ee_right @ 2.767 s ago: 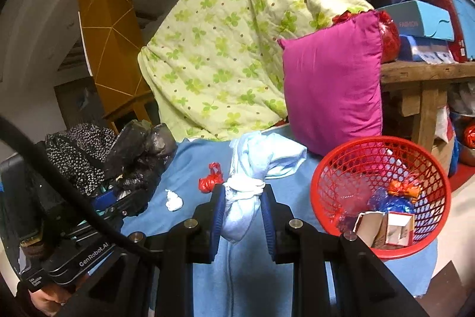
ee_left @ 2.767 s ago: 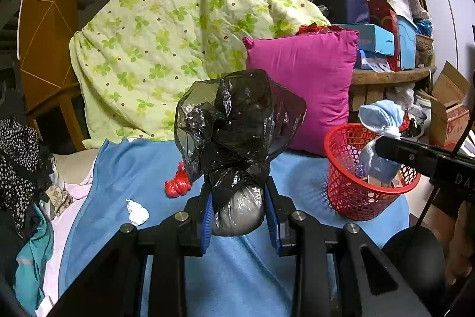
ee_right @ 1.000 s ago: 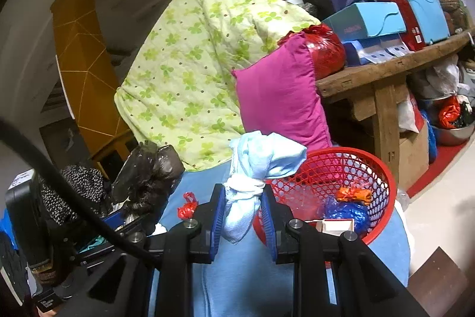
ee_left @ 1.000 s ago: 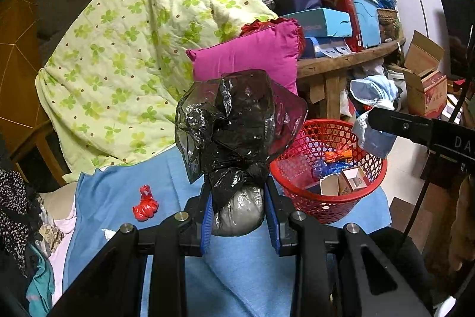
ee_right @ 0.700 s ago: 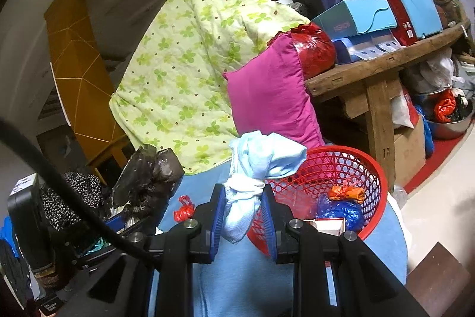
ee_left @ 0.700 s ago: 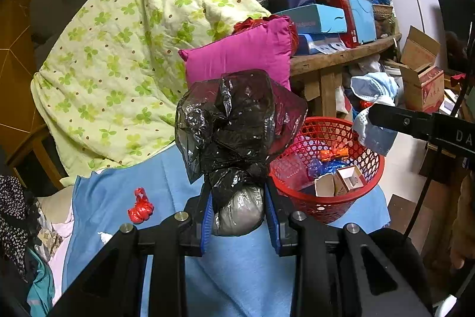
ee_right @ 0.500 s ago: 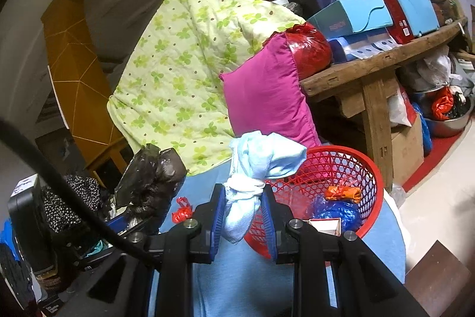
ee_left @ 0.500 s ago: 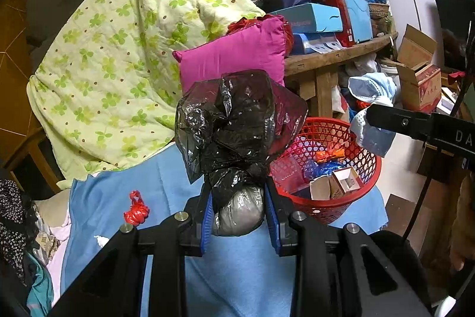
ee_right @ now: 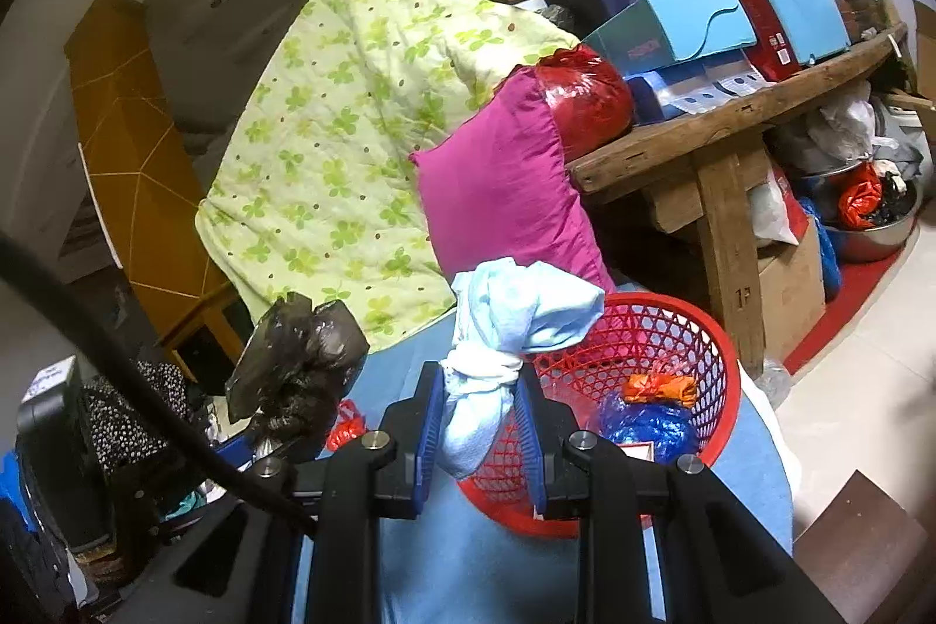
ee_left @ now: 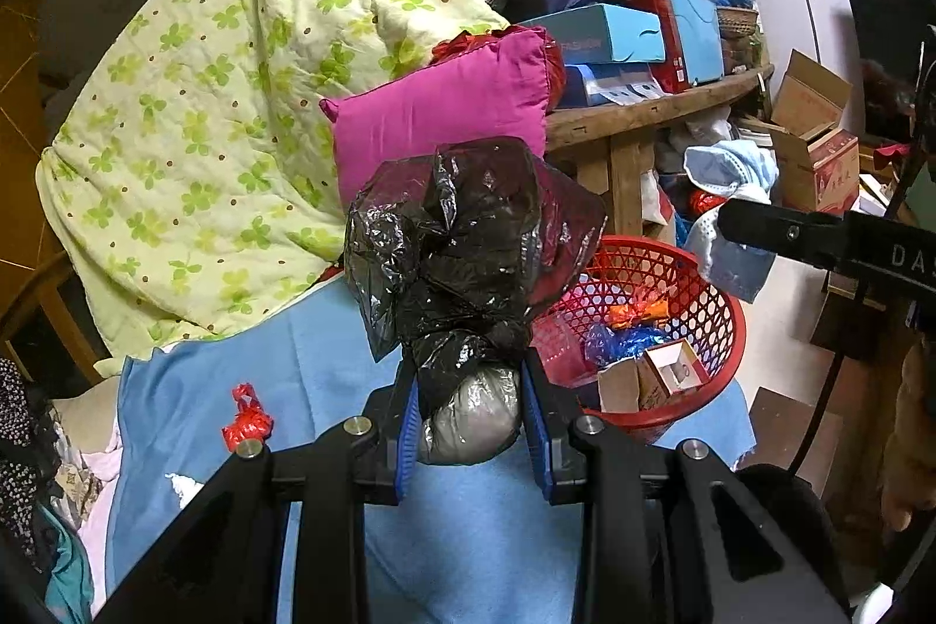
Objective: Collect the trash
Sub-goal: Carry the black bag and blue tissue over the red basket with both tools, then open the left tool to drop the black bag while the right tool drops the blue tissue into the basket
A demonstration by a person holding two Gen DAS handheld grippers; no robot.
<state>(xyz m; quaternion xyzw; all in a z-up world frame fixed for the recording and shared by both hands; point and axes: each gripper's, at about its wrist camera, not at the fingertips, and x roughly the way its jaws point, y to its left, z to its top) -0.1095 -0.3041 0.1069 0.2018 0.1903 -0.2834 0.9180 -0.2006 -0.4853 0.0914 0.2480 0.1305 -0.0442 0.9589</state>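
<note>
A knotted black plastic trash bag [ee_left: 468,267], its grey, bulging lower end wedged between the blue pads, sits clamped in the left gripper [ee_left: 471,428] at the centre of the left wrist view; the crinkled top of the bag balloons above the jaws. In the right wrist view the same bag shows at the lower left of the frame. A tied light-blue plastic bag [ee_right: 503,337] is pinched just below its white knot by the right gripper [ee_right: 478,440], whose jaws are closed on it at lower centre of that frame; the loose top fans out above the knot.

Just behind and to the right of both bundles stands a round red plastic mesh basket [ee_right: 711,361], holding an orange wrapper [ee_right: 658,386], a crumpled blue foil wrapper [ee_right: 655,428] and, in the left wrist view, a small open cardboard box [ee_left: 655,375]. The basket rests on a blue cloth surface [ee_left: 327,372]. At the lower left of the left wrist view a small knotted red plastic scrap [ee_left: 247,419] lies on the cloth, with a white crumpled bit [ee_left: 181,485] near it at the cloth's edge.

Behind are a magenta cushion [ee_left: 444,115], a green clover-print quilt [ee_left: 234,97] and a cluttered wooden bench [ee_right: 702,127].
</note>
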